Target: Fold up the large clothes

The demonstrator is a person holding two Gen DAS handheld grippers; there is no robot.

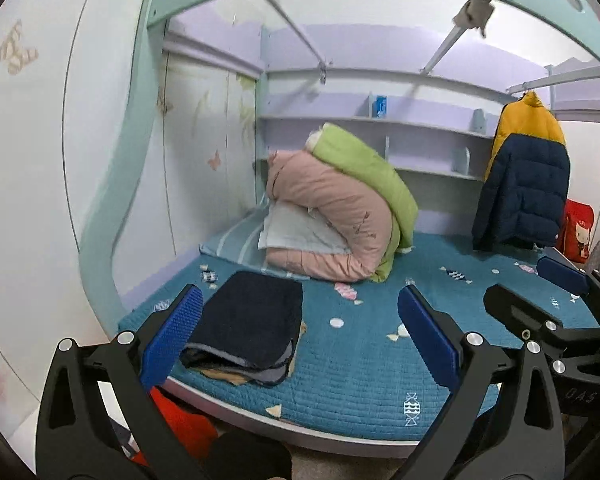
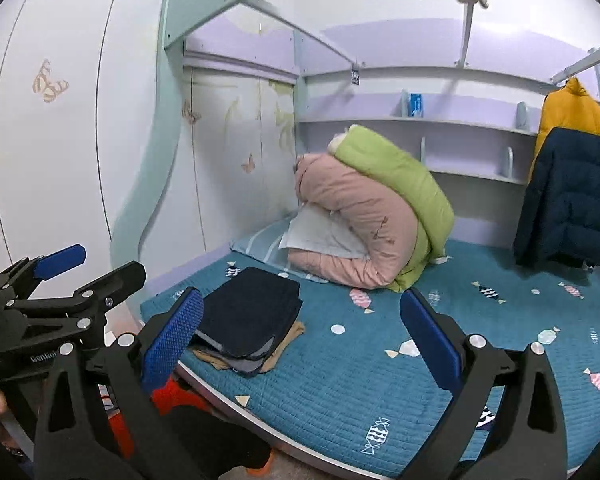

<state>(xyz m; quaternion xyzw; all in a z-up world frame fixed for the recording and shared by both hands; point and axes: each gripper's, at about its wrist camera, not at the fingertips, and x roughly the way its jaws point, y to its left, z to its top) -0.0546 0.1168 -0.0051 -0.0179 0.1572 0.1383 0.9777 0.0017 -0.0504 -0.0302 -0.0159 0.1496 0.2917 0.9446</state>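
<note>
Navy-and-yellow quilted puffer jacket [image 1: 524,176] hanging at 2 o'clock: looking bulky, soft, slippery; grab shoulders. Left gripper [image 1: 300,340], right gripper [image 2: 304,340] both gaping wide, holding nothing.

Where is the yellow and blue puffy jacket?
The yellow and navy jacket hangs at the far right end of the bed in both views, beside the shelves and right of the pink and green quilts.
</note>
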